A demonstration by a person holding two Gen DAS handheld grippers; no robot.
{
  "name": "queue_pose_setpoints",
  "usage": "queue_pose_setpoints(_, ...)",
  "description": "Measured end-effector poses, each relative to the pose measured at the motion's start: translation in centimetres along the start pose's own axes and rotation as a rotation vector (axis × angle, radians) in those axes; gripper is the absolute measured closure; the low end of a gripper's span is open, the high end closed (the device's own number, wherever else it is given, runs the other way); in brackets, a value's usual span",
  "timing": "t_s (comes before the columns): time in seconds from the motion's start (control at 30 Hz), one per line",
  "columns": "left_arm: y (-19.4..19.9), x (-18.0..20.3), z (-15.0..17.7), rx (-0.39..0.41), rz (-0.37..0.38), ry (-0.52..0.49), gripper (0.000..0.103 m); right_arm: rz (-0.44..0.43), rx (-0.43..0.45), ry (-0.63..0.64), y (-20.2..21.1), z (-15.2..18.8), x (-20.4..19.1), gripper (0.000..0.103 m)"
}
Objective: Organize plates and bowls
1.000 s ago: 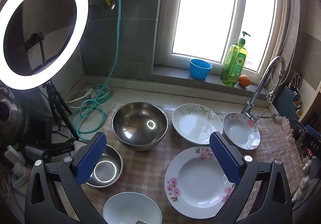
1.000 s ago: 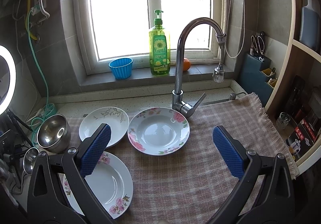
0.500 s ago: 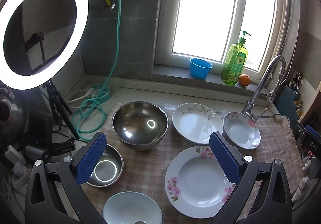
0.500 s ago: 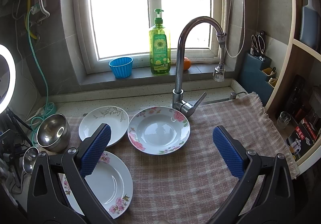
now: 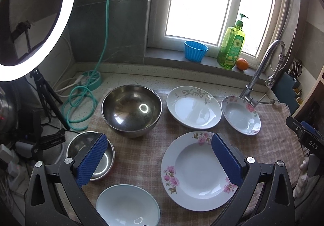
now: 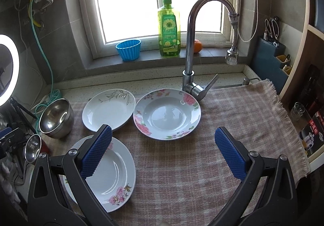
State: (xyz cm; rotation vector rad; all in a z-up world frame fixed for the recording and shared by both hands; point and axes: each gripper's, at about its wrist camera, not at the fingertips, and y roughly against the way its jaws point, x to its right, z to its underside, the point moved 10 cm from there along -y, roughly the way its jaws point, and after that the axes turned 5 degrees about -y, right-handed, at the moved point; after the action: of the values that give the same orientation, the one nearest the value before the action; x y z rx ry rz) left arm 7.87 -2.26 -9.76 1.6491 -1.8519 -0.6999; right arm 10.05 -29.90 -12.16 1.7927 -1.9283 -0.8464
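Almost nothing has moved over the last second; both views only drift slightly closer. No dish has shifted, so sorting has not begun.

Left gripper (image 5: 160, 158): jaws wide apart, empty, hovering above the near dishes. Right gripper (image 6: 163, 151): jaws wide apart, empty, over bare checked cloth (image 6: 232, 116) on the worktop.

Near: pale bowl (image 5: 127, 205), empty. Small steel bowl (image 5: 91, 155) at near left, empty, partly behind the left gripper's finger. Large rose plate (image 5: 197, 171) at near right, empty.

Middle: big steel bowl (image 5: 131, 109), empty, upright. Leaf-pattern plate (image 5: 193, 107) just right of it, empty. Rose soup plate (image 6: 167, 113) further right, just in front of the tap (image 6: 191, 44), empty.

Far: blue cup (image 6: 128, 50), soap bottle (image 6: 169, 29) and an orange (image 5: 242, 64) on the windowsill.

All six dishes lie separate, unstacked.
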Motion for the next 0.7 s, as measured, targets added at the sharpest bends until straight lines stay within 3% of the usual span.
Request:
queue_pose_setpoints(0.13,-1.6,0.7,1.2,-0.062,0.041,-0.008,0.003,-0.053,-0.08,-0.004,-1.7,2.3,0.1,0.001)
queue_pose_setpoints(0.3,-4.0,1.4,3.2,-0.177,0.117,0.017,0.032,-0.127,-0.219,-0.06,-4.2,5.6,0.1,0.019)
queue_pose_setpoints(0.43,-5.4,1.6,4.2,-0.246,0.159,0.036,0.04,-0.172,-0.309,-0.086,-5.6,7.7,-0.1,0.035)
queue_pose_setpoints(0.5,-6.0,1.7,4.5,-0.278,0.175,0.035,0.052,-0.197,-0.344,-0.089,-6.0,8.5,-0.6,0.042)
queue_pose_setpoints(0.7,-7.5,1.7,5.3,-0.38,0.239,0.087,0.058,-0.262,-0.443,-0.118,-7.3,10.2,-1.8,0.055)
